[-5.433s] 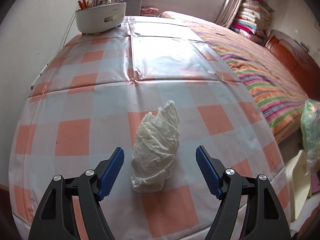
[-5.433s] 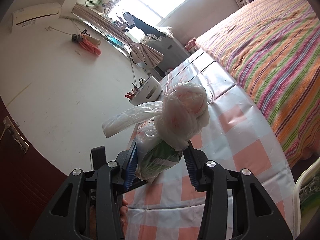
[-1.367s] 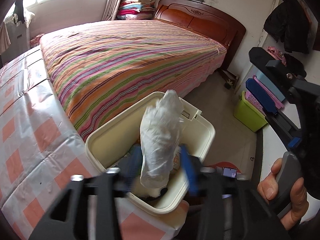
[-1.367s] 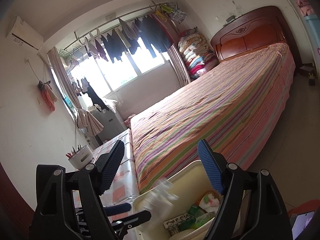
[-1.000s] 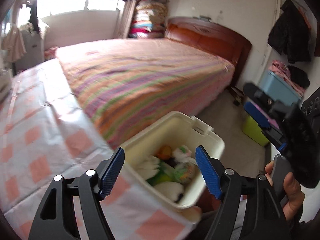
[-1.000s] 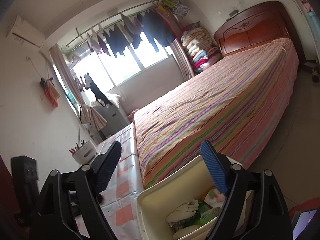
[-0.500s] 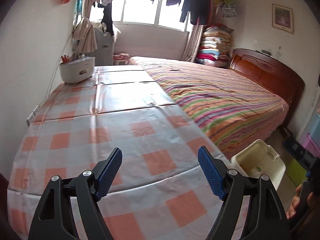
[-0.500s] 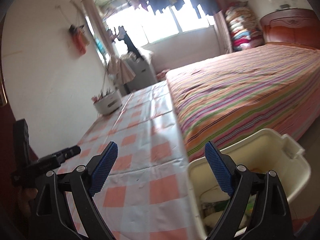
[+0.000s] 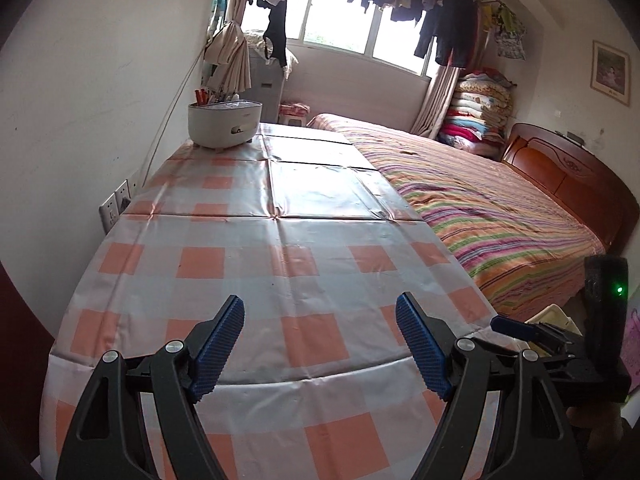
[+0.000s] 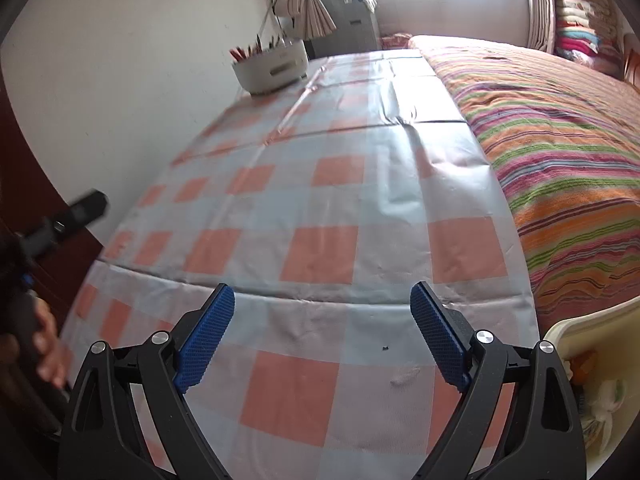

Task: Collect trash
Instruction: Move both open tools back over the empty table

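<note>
My left gripper (image 9: pixel 320 344) is open and empty above the near end of the table with the orange-checked cloth (image 9: pixel 280 256). My right gripper (image 10: pixel 322 336) is open and empty over the same table's near edge (image 10: pixel 320 216). The cream trash bin (image 10: pixel 592 332) stands at the lower right in the right wrist view, with trash (image 10: pixel 604 396) inside. A corner of the bin (image 9: pixel 554 314) shows behind the right gripper's body in the left wrist view. No loose trash shows on the tabletop.
A white holder with pens (image 9: pixel 224 122) stands at the table's far left. A bed with a striped cover (image 9: pixel 492 216) runs along the table's right side. A wall socket (image 9: pixel 114 206) sits left of the table.
Both grippers have swung away from the bin to face along the table. The white crumpled bag that the left gripper held over the bin was let go into it.
</note>
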{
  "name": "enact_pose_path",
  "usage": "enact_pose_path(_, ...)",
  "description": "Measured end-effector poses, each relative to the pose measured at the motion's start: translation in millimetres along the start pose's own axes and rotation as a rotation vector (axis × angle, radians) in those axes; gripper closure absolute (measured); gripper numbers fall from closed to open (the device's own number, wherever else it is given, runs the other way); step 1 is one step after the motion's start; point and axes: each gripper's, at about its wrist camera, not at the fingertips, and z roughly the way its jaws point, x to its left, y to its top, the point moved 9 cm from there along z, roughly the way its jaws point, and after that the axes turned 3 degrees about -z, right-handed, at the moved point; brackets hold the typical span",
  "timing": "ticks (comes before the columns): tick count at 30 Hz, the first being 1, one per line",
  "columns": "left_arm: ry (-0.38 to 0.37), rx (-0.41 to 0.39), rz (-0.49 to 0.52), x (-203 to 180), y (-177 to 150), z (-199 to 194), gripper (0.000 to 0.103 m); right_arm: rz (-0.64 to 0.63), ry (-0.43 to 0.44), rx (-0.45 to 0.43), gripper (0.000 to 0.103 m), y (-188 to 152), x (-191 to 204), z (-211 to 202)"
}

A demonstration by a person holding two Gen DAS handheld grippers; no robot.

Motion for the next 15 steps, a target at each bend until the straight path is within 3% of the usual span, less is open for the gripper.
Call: enact_pose_path(15, 0.019, 0.04, -0.064, 28.8, -5.3, 13.9, 0.027, -0.038, -0.129, 0.076, 0.015, 15.8, 1.6, 56.0)
